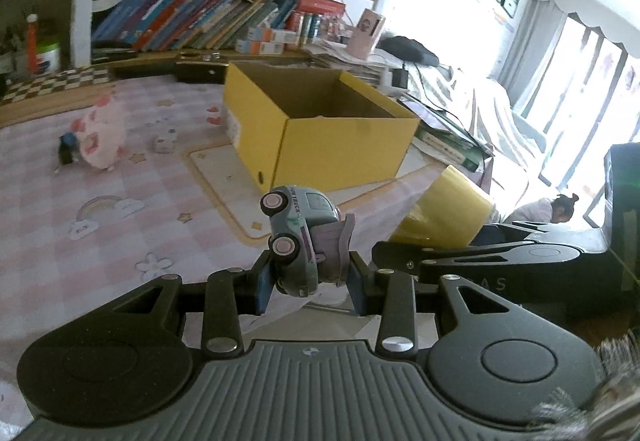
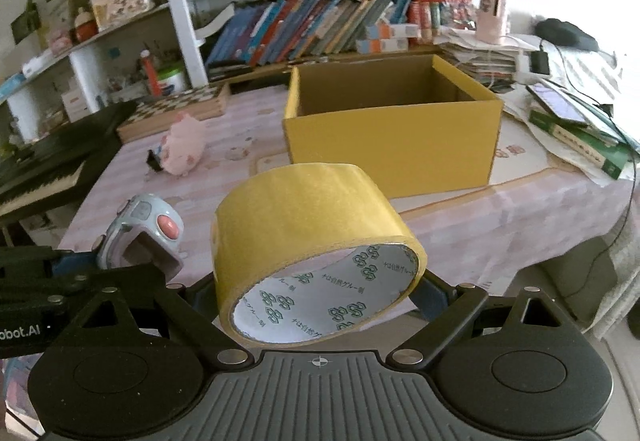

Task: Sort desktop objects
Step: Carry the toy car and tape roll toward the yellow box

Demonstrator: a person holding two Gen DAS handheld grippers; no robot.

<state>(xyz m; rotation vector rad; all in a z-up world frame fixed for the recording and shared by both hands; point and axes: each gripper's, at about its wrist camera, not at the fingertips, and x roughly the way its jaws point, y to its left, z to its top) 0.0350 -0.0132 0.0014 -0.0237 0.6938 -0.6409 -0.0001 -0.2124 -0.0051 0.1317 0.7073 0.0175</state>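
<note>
Glossy moulded plastic on the toy truck — pale blue, smooth. Matt yellow tape roll with printed paper core. Plain matt cardboard box, brown inside. Soft printed cloth over the table — and ribbed matt black plastic on the right hand-held gripper.

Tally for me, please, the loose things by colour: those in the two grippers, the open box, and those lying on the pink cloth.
Yellow: 2, the tape roll and the box.
Pale blue: 1, the toy truck.
Pink: 1, the plush toy.
White: 1, a small object beside it, too small to identify.
Total: 5.
</note>
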